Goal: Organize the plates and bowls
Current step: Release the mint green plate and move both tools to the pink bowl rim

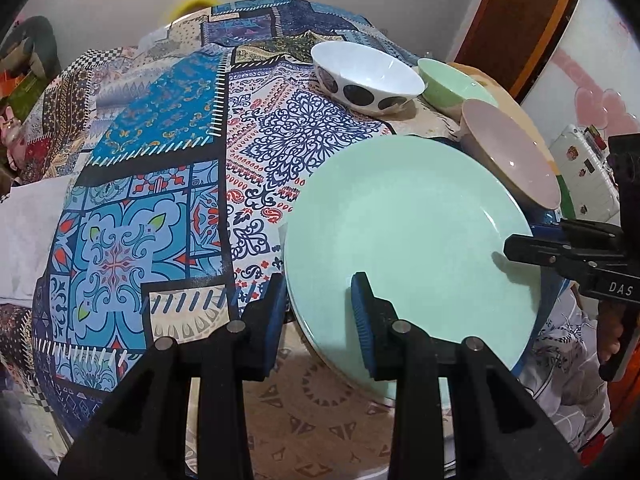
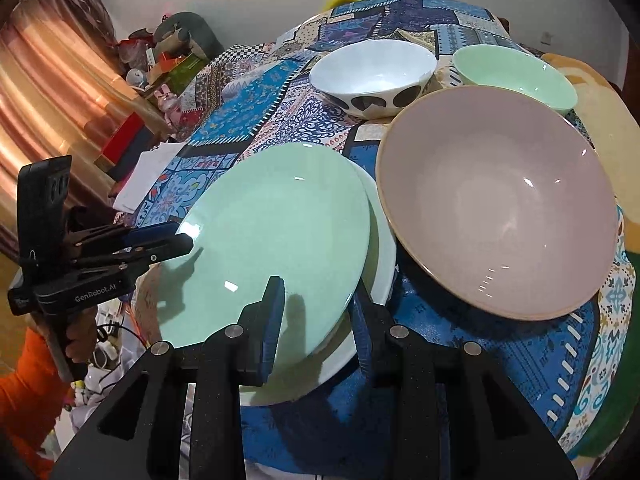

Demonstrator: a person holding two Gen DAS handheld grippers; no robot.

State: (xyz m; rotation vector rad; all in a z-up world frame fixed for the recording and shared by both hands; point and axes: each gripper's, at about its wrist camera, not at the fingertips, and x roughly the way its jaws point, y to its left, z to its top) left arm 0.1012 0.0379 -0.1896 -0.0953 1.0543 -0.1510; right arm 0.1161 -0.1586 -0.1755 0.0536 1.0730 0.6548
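Patchwork cloth [image 1: 160, 152] is covering the table; I am straddling both near edges of the mint plate [image 1: 408, 240], resting on a white plate [image 2: 380, 240]. Left gripper [image 1: 320, 300] and right gripper [image 2: 316, 304] are gaping, unclenched, plate rim lying between each pair of fingers, neither nearer.

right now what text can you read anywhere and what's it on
"DAS" on the right hand-held gripper, seen from the left wrist view.
"GenRobot.AI" on the left hand-held gripper, seen from the right wrist view.
Stickers on the white appliance are too small to read.
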